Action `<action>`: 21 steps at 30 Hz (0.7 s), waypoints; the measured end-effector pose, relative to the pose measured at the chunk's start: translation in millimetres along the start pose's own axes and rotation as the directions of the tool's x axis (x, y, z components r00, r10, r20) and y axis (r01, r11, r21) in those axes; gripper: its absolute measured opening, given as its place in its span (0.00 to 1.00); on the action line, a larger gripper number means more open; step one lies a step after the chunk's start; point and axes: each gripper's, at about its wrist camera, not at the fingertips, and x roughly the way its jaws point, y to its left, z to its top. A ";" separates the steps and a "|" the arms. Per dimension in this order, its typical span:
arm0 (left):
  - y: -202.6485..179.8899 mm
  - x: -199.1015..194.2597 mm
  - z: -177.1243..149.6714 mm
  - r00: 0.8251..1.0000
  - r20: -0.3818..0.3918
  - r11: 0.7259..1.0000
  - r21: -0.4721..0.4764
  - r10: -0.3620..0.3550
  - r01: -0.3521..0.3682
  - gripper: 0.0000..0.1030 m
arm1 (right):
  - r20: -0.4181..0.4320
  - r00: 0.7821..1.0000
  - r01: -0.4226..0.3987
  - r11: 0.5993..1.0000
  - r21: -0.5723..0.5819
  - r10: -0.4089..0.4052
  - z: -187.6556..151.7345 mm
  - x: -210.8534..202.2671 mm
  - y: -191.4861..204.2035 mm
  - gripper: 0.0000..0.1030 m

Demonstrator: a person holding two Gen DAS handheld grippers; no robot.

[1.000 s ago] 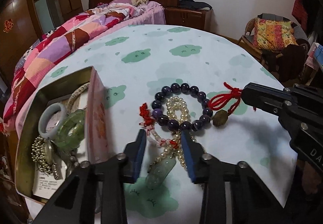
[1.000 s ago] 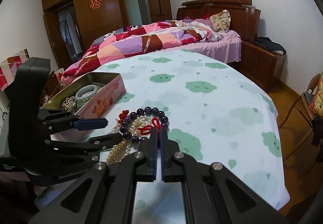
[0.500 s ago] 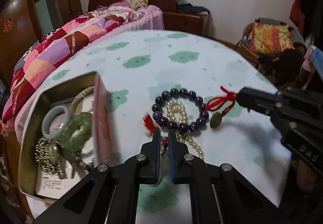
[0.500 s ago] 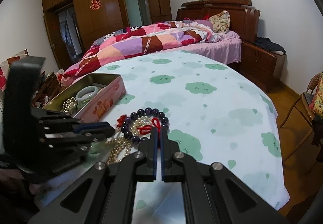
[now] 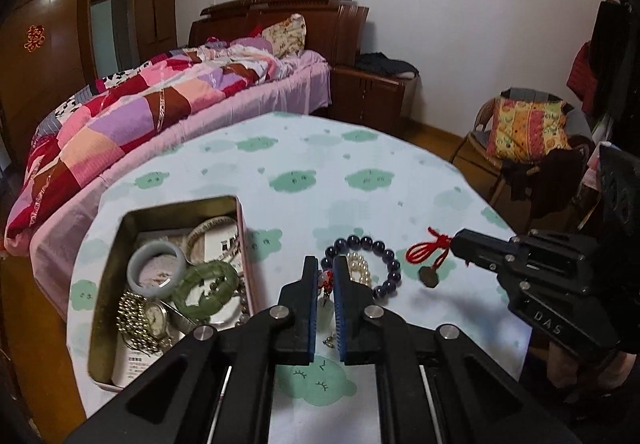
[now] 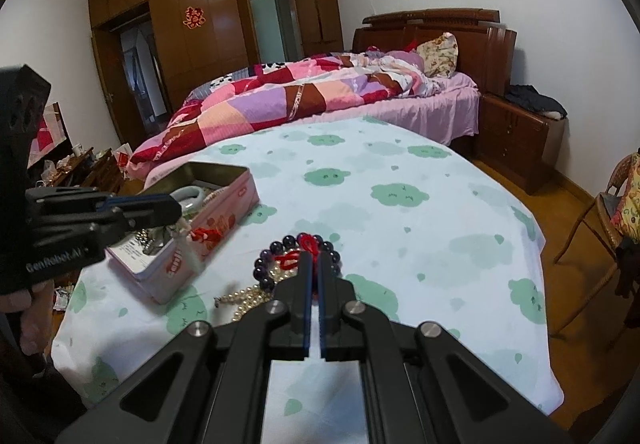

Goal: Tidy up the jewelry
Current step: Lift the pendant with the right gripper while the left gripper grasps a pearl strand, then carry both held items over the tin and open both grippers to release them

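- My left hand-held gripper [image 5: 326, 278] has just been closing, and now it is clamped on a white bead string with red knots [image 5: 327, 281]. The string hangs down between the blue pads.
- My right hand-held gripper [image 5: 456, 242] is pinched tight on a red cord with a small dark brown charm [image 5: 429, 276]. The charm dangles above the cloth.
- Just past my left gripper, a dark purple bead bracelet [image 5: 380, 248] and a pale pearl strand [image 5: 359, 269] lie touching on the tabletop with the green cloud cloth [image 5: 304, 152].
- To the left sits an open pink tin box [image 5: 108, 256]. A pale grey ring bangle [image 5: 157, 269], a green stone bangle [image 5: 206, 281] and a gold watch [image 5: 154, 318] are inside.
- Far behind is a bed with a pink patchwork quilt [image 5: 132, 120].
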 end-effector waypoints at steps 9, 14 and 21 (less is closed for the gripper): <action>10.4 -20.9 6.0 0.999 0.053 1.000 -0.011 0.005 -0.004 0.06 | 0.015 1.000 -0.019 0.999 -0.027 0.020 9.7 -4.7 14.2 0.03; 19.2 -27.1 5.7 0.997 0.070 0.999 -0.017 0.035 -0.034 0.06 | 0.018 0.999 -0.035 0.998 -0.048 0.036 16.1 -3.2 27.1 0.03; 41.0 -36.1 5.1 0.994 0.085 0.996 -0.061 0.068 -0.063 0.06 | 0.026 0.997 -0.071 0.994 -0.089 0.073 28.7 2.3 50.4 0.03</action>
